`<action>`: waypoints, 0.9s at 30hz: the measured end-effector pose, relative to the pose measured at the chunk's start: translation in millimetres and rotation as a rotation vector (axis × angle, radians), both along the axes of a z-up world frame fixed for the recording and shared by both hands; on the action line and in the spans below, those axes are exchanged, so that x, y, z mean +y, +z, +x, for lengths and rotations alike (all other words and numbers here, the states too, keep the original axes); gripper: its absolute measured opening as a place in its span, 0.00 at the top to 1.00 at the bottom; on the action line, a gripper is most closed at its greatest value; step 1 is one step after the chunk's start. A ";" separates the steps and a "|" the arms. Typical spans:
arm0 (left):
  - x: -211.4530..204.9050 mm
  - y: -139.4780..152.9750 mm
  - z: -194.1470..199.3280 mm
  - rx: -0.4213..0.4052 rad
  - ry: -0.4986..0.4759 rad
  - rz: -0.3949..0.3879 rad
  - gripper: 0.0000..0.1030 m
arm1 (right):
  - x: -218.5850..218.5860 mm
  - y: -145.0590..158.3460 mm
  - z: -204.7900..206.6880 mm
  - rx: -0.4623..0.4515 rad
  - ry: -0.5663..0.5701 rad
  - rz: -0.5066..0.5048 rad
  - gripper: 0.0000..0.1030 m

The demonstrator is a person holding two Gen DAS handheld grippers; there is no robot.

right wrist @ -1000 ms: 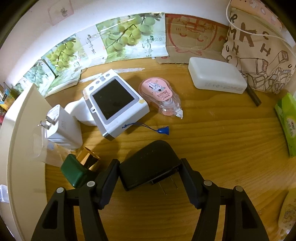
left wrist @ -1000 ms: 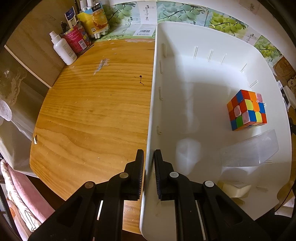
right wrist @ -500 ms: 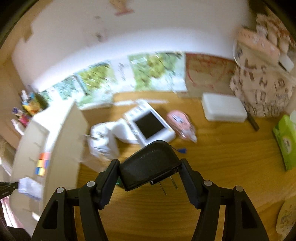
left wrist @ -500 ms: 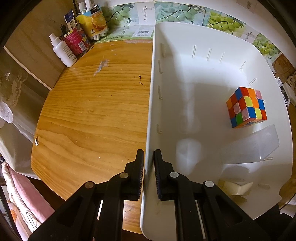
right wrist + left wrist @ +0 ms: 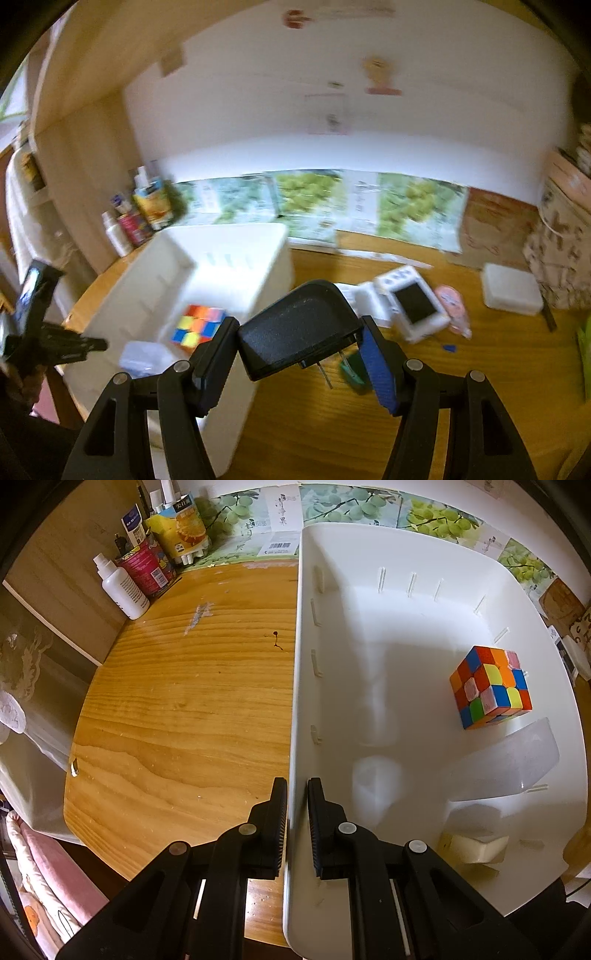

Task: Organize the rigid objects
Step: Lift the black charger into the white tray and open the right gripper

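My left gripper is shut on the left wall of a white plastic bin, one finger outside and one inside. In the bin lie a colour cube, a clear plastic box and a cream block. My right gripper is shut on a black plug adapter, its prongs pointing down, held in the air beside the white bin's right wall. The cube shows in the right wrist view too. The left gripper appears at that view's left edge.
Bottles and cartons crowd the table's back left corner. Right of the bin lie a white device with a dark screen, a pink tape dispenser, a white box, a green item and a patterned bag.
My right gripper has risen and swung left with the black adapter, from over the table's clutter to beside the bin. The left gripper has kept its hold on the bin wall.
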State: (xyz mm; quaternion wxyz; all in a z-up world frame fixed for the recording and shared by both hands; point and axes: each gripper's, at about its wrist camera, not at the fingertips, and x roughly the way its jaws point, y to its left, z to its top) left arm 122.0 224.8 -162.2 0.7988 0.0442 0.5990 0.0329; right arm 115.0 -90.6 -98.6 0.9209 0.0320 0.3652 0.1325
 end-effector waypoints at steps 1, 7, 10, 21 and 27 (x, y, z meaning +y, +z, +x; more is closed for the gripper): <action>-0.2 -0.7 0.0 0.002 -0.003 0.002 0.88 | 5.1 0.8 -1.0 -0.003 0.024 0.001 0.36; -0.5 -2.0 0.1 0.003 0.003 0.004 0.88 | 38.0 5.7 -9.8 -0.013 0.175 -0.014 0.36; 0.1 -2.0 0.0 0.003 0.007 0.004 0.88 | 55.0 7.2 -15.6 -0.013 0.250 -0.024 0.36; 1.8 -2.2 -3.6 0.000 0.025 -0.004 0.89 | 97.2 -11.2 -25.4 0.073 0.415 -0.093 0.36; 1.4 -1.9 -4.7 -0.004 0.042 -0.001 0.89 | 90.9 -13.2 -24.4 0.071 0.417 -0.078 0.27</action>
